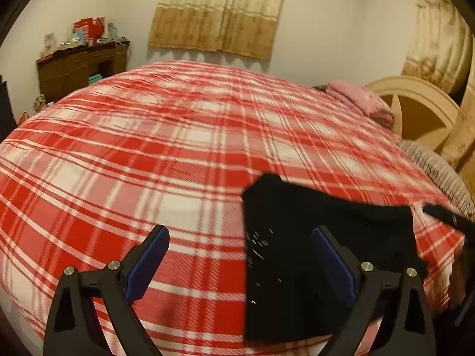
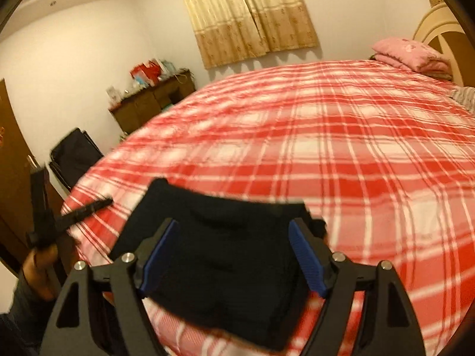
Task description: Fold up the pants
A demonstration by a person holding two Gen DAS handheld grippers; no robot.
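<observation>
The black pants (image 1: 299, 255) lie folded into a compact rectangle on the red plaid bed (image 1: 178, 154), near its front edge. My left gripper (image 1: 240, 234) is open above the bed; its right finger hangs over the pants' left part, its left finger over bare blanket. In the right wrist view the pants (image 2: 219, 255) lie between the blue pads of my right gripper (image 2: 234, 228), which is open and holds nothing. The left gripper shows there at the left (image 2: 74, 213), and the right gripper's tip shows at the right edge of the left wrist view (image 1: 445, 215).
A pink folded blanket (image 1: 362, 101) and a cream headboard (image 1: 421, 106) are at the bed's right end. A striped pillow (image 1: 439, 175) lies near it. A wooden dresser (image 1: 80, 65) with clutter stands by the far wall. A black bag (image 2: 77, 154) sits beside the bed.
</observation>
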